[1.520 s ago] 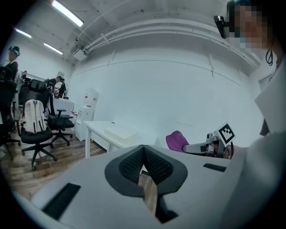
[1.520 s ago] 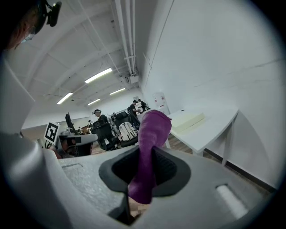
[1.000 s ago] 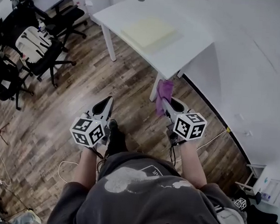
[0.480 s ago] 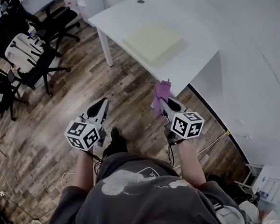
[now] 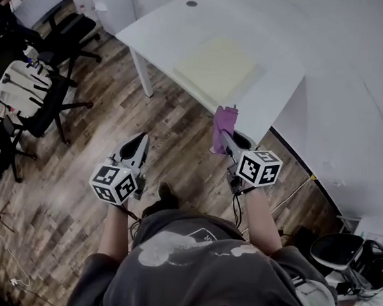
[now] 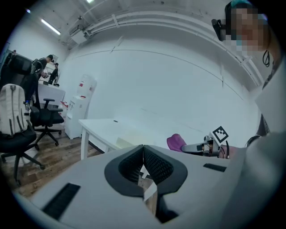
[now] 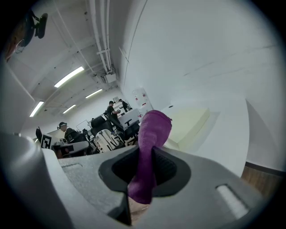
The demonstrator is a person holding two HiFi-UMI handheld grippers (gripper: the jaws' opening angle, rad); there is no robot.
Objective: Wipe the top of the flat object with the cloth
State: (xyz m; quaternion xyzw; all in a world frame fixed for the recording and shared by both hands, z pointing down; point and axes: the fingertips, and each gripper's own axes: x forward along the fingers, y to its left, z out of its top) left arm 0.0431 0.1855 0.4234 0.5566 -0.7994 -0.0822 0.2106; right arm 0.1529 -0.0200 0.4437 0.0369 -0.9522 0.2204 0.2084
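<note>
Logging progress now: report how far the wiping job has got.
Done: the purple cloth is clamped in the right gripper. In hand: it is held short of the table, not touching it. To do: wiping the yellow flat pad; the left gripper is shut, empty.

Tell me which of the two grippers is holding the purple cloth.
The right gripper: its fingers pinch the purple cloth, while the left gripper has its fingers shut on nothing.
</note>
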